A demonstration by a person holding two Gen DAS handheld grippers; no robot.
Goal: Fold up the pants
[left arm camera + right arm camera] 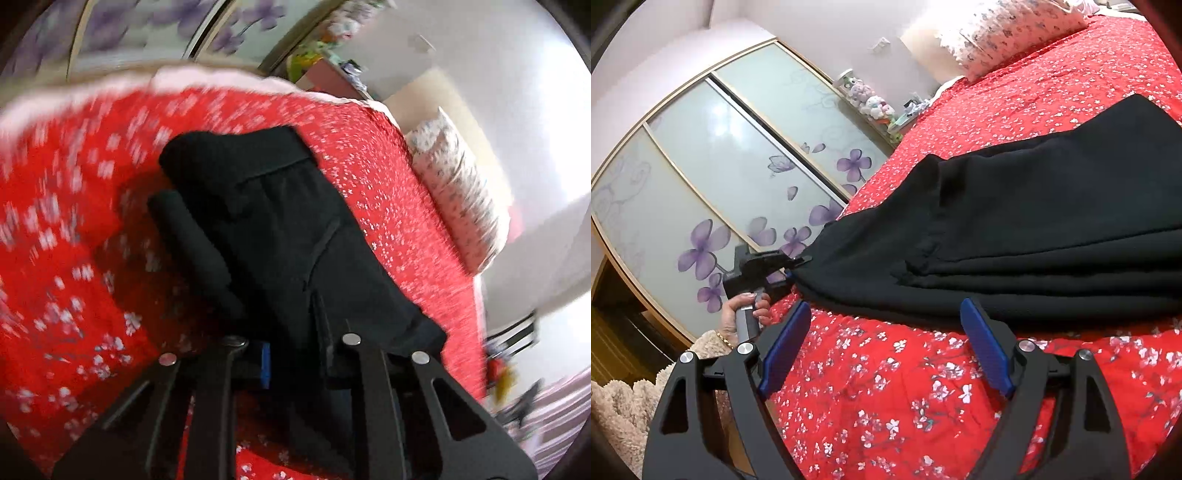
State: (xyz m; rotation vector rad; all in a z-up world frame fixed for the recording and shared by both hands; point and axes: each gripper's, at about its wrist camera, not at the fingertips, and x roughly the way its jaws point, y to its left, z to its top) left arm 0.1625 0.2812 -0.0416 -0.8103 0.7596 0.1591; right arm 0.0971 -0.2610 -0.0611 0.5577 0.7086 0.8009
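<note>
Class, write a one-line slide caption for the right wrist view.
Open right claw hovers over red floral bedspread while left claw grips folded black fabric pants.

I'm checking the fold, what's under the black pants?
The black pants lie in stacked layers on the red floral bedspread, which shows all around them. The left hand-held gripper grips one end. Anything between the layers is hidden.
</note>
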